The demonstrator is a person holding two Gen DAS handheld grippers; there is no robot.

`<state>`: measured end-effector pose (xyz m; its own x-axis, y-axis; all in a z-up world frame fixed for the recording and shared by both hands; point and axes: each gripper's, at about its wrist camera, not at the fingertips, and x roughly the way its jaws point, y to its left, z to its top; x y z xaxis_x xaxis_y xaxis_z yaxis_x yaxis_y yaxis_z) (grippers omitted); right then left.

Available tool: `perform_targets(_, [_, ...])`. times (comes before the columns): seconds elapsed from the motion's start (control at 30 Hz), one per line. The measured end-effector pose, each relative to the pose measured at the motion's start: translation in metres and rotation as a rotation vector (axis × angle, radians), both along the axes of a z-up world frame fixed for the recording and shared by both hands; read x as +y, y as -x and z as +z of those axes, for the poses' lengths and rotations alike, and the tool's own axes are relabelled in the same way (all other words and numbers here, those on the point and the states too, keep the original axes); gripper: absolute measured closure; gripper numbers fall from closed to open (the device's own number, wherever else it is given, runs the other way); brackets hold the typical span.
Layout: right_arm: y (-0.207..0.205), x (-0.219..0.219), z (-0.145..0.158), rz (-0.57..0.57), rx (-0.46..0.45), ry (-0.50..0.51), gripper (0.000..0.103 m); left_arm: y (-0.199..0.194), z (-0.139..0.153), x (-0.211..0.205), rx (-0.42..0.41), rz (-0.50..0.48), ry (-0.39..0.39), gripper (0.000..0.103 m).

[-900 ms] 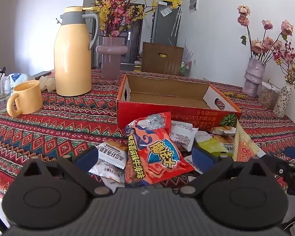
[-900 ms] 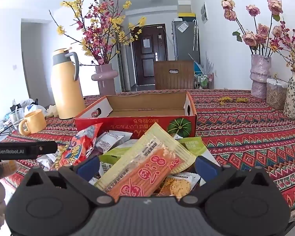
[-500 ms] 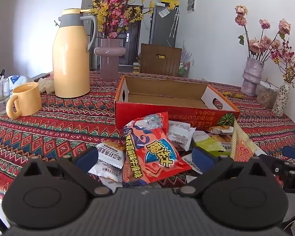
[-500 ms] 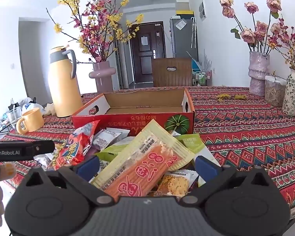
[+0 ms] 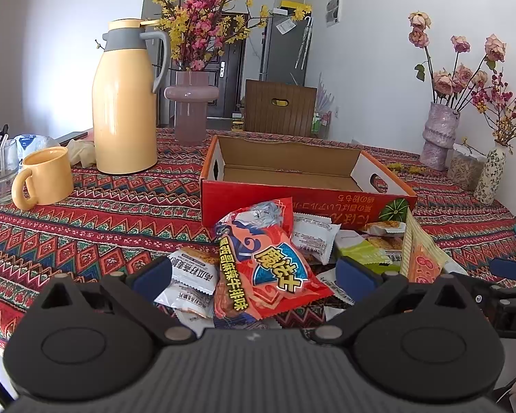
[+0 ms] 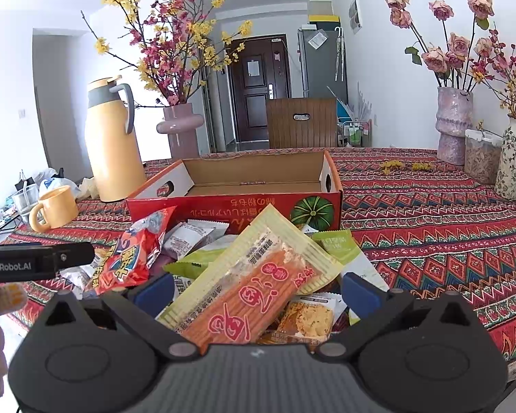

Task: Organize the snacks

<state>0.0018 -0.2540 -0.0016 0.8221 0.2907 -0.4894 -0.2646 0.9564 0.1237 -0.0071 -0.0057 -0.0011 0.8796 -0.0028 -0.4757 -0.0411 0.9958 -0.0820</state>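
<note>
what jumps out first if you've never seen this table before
A heap of snack packets lies at the near edge of the patterned tablecloth, topped by a long yellow-and-orange packet and a red bag. Just behind it stands an open red cardboard box, nothing visible inside. Further left are a tall yellow thermos and a matching mug.

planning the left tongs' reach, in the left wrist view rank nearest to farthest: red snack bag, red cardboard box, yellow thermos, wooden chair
1. red snack bag, between the open left tongs
2. red cardboard box, just behind the pile
3. yellow thermos, back left
4. wooden chair, beyond the table
</note>
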Motion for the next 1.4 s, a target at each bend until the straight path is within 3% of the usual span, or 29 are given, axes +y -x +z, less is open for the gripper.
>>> perform_targets(1.4, [0.0001,0.0005,-0.0021,-0.007,0.013,-0.004,0.000,0.0026,-0.0049,-0.0016,0.011,-0.009,0.013,0.000])
